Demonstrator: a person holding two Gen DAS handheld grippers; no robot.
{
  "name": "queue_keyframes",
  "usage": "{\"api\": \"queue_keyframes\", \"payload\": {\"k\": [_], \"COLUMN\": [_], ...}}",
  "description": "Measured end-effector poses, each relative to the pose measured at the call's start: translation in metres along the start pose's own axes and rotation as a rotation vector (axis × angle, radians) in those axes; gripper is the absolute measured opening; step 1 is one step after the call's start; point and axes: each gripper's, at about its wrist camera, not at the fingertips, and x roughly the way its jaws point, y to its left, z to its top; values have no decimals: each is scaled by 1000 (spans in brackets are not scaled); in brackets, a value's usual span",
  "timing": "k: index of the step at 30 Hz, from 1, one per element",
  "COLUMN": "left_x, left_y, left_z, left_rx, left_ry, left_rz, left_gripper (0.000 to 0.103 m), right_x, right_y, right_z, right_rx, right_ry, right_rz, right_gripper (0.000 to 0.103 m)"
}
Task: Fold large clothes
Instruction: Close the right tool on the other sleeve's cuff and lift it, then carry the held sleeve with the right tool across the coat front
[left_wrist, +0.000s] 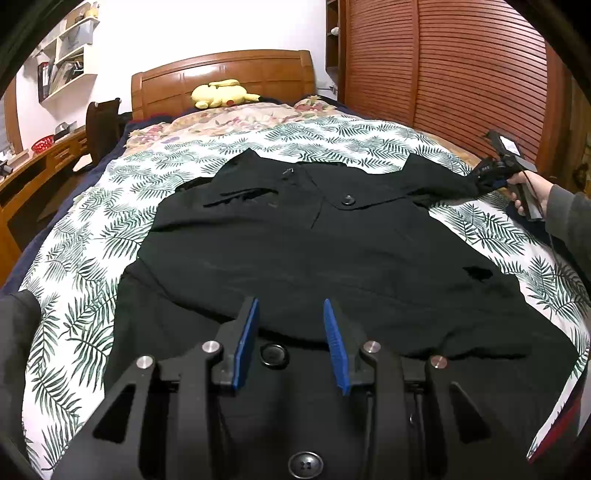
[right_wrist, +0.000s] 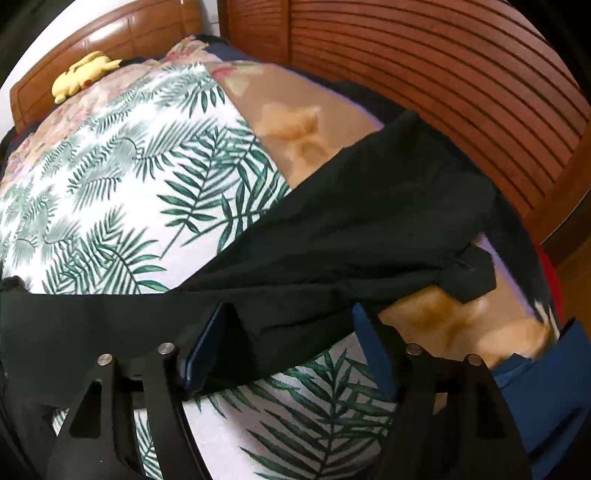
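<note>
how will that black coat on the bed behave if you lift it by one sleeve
The black coat will probably go floppy: its sleeve already drapes and creases on the bed. It looks thick and buttoned, so likely heavy enough to drag along the leaf-print cover rather than lift clean off.

Large black buttoned fabric coat (left_wrist: 295, 240) lies spread flat, front up, on the bed, one sleeve (right_wrist: 369, 206) extended sideways.

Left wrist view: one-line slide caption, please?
Black coat spread on the leaf-print bedspread; left gripper open above its hem, right gripper at its sleeve end.
</note>
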Motion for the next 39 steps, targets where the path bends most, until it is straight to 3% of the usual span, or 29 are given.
{"api": "queue_keyframes", "payload": {"k": [7,10,13,17,20,29,39], "left_x": [2,2,2,-1,-4,-19,-33], "left_y": [-2,-3,-3,-4,-6,-10,-7], "left_z": [-1,-2,-2,-2,-3,-3,-2], "left_rx": [2,1,2,8,10,20,3], "left_ry": [11,10,7,1,-7,-41,-73], "left_rz": [-5,-7,-9,-13,-18,-30,-42], "left_gripper": [34,34,34,34,34,34,34], "right_x": [8,10,9,0,-14,-93,-198], "right_y": [8,11,16,35,47,78,148], "right_z": [-5,-9,-14,-23,-33,-44,-61], "right_rx": [-43,-78,-115,-222,-282,-335,-486], "right_ry": [6,10,10,-21,-57,-221,-374], "right_rz": [-19,-25,-17,-36,-48,21,130], "right_gripper": [79,72,52,17,7,4,4]}}
